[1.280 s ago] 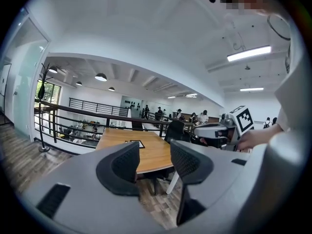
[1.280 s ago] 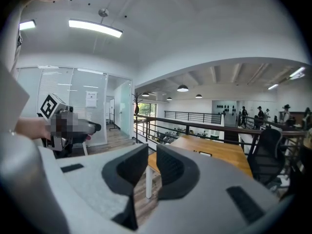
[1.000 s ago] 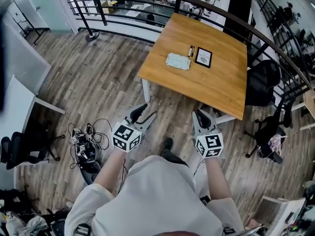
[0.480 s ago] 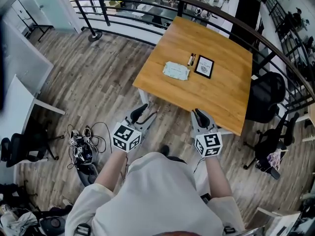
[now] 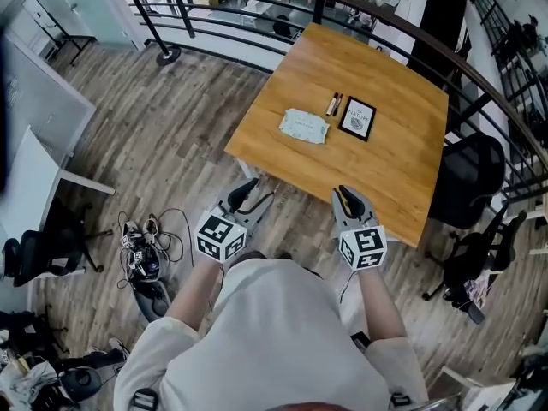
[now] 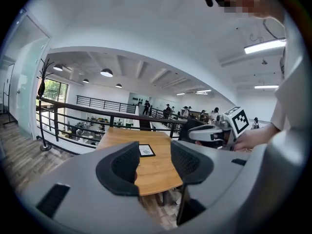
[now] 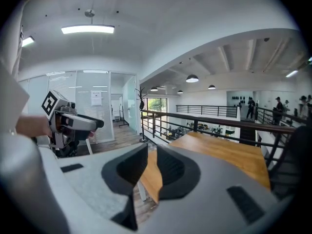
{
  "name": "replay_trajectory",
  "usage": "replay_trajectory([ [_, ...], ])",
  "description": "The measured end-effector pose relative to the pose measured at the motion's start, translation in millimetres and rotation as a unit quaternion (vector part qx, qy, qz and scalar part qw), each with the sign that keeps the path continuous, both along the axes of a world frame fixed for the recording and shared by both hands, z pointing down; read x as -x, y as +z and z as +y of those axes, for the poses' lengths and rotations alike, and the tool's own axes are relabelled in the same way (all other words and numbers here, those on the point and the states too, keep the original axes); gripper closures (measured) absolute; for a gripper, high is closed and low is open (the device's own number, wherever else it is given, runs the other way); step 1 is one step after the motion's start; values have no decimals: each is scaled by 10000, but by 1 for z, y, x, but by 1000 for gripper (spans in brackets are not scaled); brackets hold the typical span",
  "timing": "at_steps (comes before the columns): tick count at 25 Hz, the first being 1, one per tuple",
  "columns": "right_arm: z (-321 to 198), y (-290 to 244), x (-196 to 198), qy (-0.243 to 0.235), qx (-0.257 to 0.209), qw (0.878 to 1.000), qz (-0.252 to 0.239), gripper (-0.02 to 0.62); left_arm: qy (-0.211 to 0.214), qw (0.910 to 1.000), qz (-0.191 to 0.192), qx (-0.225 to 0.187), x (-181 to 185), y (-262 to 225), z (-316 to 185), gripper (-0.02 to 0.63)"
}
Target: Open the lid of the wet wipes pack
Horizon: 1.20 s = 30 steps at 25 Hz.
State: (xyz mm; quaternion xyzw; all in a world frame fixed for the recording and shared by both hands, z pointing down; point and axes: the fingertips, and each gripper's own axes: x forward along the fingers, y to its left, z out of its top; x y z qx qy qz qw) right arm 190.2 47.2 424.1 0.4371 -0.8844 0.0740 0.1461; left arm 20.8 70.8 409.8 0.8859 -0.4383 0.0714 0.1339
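The wet wipes pack, pale green and flat, lies with its lid down on the wooden table. Beside it are two pens and a black framed card. My left gripper hovers over the floor just short of the table's near edge, jaws open and empty. My right gripper is level with it at that edge, its jaws a narrow gap apart with nothing between. In the left gripper view my left gripper frames the card; the pack is hidden there. In the right gripper view my right gripper faces the table's corner.
A dark railing runs behind the table. Black office chairs stand to the table's right. A tangle of cables and gear lies on the wood floor at left, near a white desk.
The table and the pack have drawn nearer and lower in the head view as the person walks toward them. Both grippers keep their pose in front of the body, jaws unchanged.
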Motion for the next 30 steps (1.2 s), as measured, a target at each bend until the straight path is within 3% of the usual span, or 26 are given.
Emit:
replay_trajectory([
  [11, -53, 14, 5, 236, 212, 9994, 104, 551, 288, 9995, 25, 156, 7, 16, -61, 410],
  [17, -100, 21, 26, 481, 386, 9979, 194, 551, 625, 9977, -161, 215, 24, 28, -117, 410],
  [30, -207, 65, 58, 930, 867, 9901, 588, 551, 1433, 9875, -171, 634, 48, 72, -246, 410],
])
